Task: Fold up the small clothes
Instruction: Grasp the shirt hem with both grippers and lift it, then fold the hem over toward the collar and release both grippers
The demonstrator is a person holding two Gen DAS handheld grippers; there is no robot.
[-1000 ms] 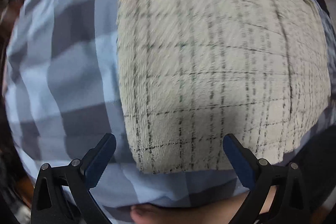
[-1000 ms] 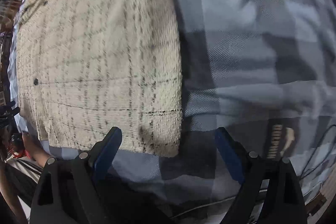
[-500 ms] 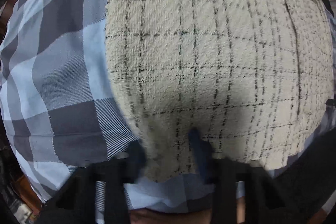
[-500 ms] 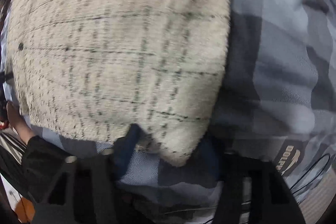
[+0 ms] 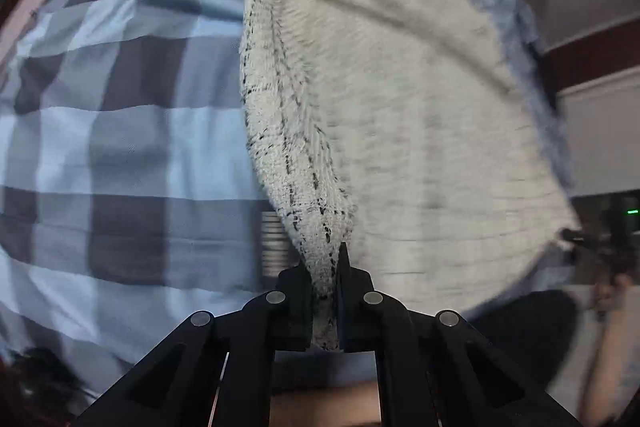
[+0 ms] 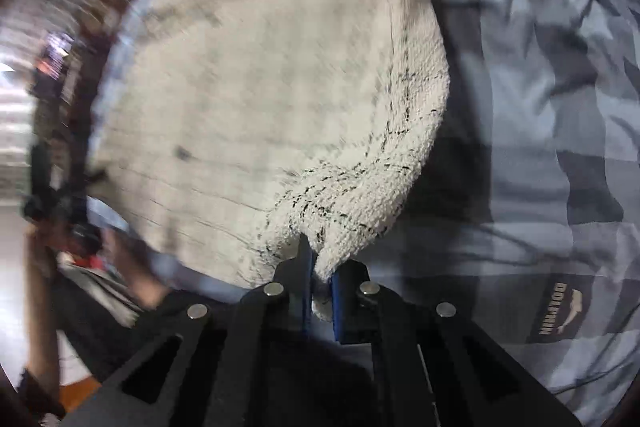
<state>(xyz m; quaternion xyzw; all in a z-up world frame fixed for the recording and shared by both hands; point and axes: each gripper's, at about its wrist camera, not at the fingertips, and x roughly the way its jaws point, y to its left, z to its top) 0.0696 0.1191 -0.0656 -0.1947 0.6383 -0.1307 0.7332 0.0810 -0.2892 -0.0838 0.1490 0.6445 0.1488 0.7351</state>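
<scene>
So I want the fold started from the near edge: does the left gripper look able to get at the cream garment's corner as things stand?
Yes, it seems so: the left gripper is already shut on the cream garment at its near corner, lifting it off the checked sheet, with nothing in the way.

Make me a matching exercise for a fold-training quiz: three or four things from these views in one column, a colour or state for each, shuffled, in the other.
Things:
1. left gripper
2. garment
3. bedsheet
4. label

States or colours:
A. blue and grey checks
B. dark, sewn on the sheet, with gold lettering
C. shut on a cream corner
D. cream with thin dark grid lines, lifted at two corners

Pairs: 1-C, 2-D, 3-A, 4-B. The right gripper is likewise shut on the garment's other near corner.
</scene>
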